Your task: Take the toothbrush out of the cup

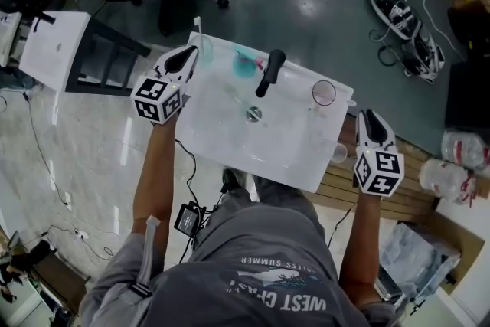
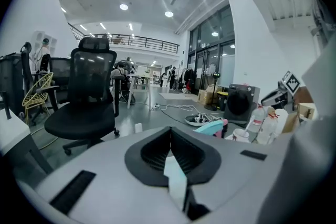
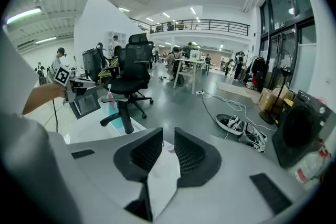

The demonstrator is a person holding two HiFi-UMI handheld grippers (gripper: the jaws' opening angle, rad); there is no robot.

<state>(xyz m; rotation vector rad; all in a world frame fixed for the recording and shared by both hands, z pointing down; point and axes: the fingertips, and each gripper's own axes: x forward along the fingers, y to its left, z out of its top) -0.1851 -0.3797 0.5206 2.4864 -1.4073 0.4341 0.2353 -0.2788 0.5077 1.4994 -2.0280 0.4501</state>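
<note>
two grippers flanked a white sink (image 1: 230, 145) seen from above. furthest left stood a white table (image 1: 53, 50), well apart from the sink. next came the left gripper (image 1: 190, 54), hanging over the sink's back left corner with its marker cube (image 1: 159, 98) toward the person. its jaws were pressed tight together. its own view showed the ribbed pads (image 2: 157, 149) meeting with no gap at the tips, while a pale strip in the slot behind them could not be identified. to the right of it, at the back of the sink, stood a teal cup (image 1: 243, 67). the toothbrush (image 3: 109, 94) was upright inside the cup, its pink and white head above the rim, apart from both grippers. a black faucet (image 1: 269, 71) stood just beside the cup on its right, and the drain (image 1: 253, 114) lay in the basin in front of it. farther right, a clear cup (image 1: 324, 93) sat near the sink's back right corner, well apart from the teal one. the right gripper (image 1: 367, 117) hung just off the sink's right edge. its jaws were parted and pinched nothing, with a white surface showing through the gap. at the far right, plastic bottles (image 1: 452, 168) lay near the picture's edge, and shoes (image 1: 406, 27) sat on the dark floor.
</note>
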